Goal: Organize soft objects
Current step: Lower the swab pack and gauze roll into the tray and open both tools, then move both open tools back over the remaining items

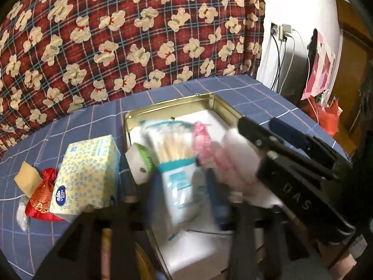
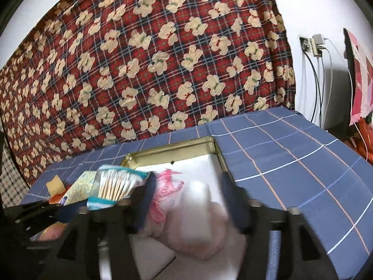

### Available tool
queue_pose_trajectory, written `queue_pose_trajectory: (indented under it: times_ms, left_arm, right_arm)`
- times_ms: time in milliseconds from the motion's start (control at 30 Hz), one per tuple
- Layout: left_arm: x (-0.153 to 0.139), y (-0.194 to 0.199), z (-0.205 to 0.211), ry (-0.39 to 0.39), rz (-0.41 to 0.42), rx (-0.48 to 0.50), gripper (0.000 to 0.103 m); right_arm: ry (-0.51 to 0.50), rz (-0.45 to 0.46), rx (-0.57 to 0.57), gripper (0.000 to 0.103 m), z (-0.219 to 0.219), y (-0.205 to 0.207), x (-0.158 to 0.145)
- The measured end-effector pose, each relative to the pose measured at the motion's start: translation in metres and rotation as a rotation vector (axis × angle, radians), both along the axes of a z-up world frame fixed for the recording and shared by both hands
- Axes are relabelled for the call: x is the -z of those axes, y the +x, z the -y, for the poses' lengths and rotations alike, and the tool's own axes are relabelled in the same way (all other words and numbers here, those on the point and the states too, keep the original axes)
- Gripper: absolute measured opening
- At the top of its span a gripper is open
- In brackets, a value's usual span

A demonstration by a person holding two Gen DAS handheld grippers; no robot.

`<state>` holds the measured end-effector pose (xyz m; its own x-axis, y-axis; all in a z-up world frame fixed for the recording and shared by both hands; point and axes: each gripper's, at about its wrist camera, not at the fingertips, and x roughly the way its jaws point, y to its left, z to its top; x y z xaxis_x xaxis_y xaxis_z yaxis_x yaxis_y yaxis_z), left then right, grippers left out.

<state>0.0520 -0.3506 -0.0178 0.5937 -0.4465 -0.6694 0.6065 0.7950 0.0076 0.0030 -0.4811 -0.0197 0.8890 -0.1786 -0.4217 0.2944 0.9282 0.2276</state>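
While over the tin (image 1: 211,99), swab pack (image 1: 177,161) between left tool (image 1: 184,186) fingers.

We take the open gold-rimmed metal tin (image 1: 211,98) on the blue checked cloth (image 1: 77,121) as our landmark. In it lie a clear packet of wooden cotton swabs (image 1: 173,149) and, right of that, a pink-tied clear bag (image 1: 216,154). Left of the tin stands a yellow dotted tissue box (image 1: 86,170); further left, a red embroidered pouch (image 1: 40,201).
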Motion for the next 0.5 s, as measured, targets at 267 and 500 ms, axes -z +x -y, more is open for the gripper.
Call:
queue_pose_trajectory:
  times_ms: [267, 500]
  left_arm:
    - [-0.024, -0.016, -0.018, -0.019, 0.112, -0.026, 0.075]
    - [-0.042, -0.018, -0.068, -0.055, 0.196, -0.102, 0.088]
  right_arm:
    - [-0.001, 0.093, 0.021, 0.077, -0.005, -0.016, -0.017]
    - [0.008, 0.161, -0.006, 0.081, -0.026, -0.022, -0.033]
